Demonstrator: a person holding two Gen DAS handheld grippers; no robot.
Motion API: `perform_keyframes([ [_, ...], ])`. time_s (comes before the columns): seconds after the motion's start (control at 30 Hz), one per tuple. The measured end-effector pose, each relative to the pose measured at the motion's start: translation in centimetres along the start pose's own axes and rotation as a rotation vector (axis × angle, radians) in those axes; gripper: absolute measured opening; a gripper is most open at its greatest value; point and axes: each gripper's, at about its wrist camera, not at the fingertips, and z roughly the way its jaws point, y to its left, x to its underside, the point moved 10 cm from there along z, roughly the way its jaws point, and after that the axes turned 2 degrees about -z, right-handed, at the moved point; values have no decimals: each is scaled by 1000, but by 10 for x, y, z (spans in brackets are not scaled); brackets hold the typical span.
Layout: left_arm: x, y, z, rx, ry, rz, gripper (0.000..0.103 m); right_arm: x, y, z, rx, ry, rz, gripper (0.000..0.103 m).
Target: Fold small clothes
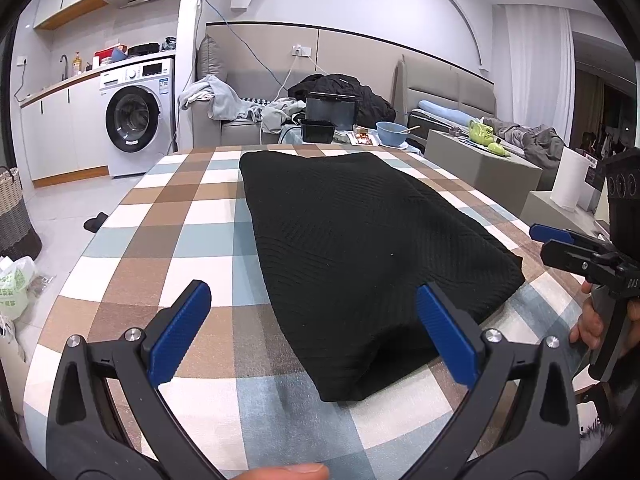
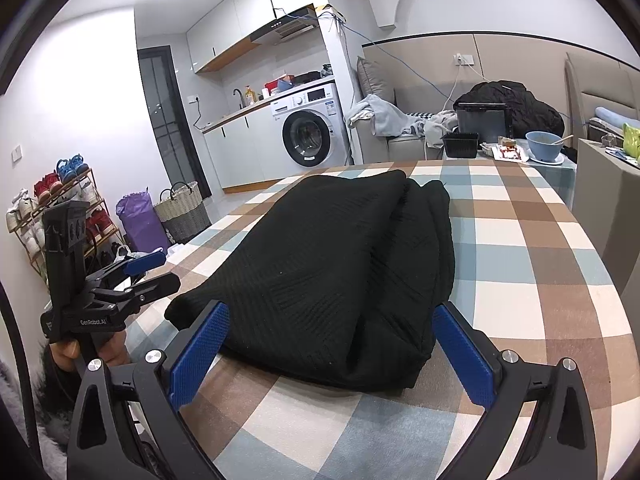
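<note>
A black knit garment [image 1: 360,248] lies folded into a thick bundle on the checked tablecloth [image 1: 180,240]. My left gripper [image 1: 313,287] is open just above the cloth, with the bundle's near left corner between its blue pads [image 1: 180,336]. Its right pad overlaps the garment's edge in the view, and I cannot tell whether they touch. The right gripper [image 1: 540,239] shows at the right edge, held in a hand. In the right wrist view the garment [image 2: 332,264] shows stacked layers on its right side. My right gripper [image 2: 331,307] is open around its near end, and the left gripper [image 2: 168,268] hovers left.
Behind the table's far edge stand a blue bowl [image 1: 394,133], a black container [image 1: 318,130] and a cluttered sofa [image 1: 240,112]. A washing machine [image 1: 138,120] stands at the left. A woven basket [image 2: 182,212], a purple bag [image 2: 138,220] and a shoe rack [image 2: 60,208] are on the floor.
</note>
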Motion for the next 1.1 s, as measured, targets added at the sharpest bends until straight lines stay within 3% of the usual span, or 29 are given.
perform_keyframes([
  [1.1,1,-1,0,1,-2,3,102,3,-1,2,-2,11,11,103],
])
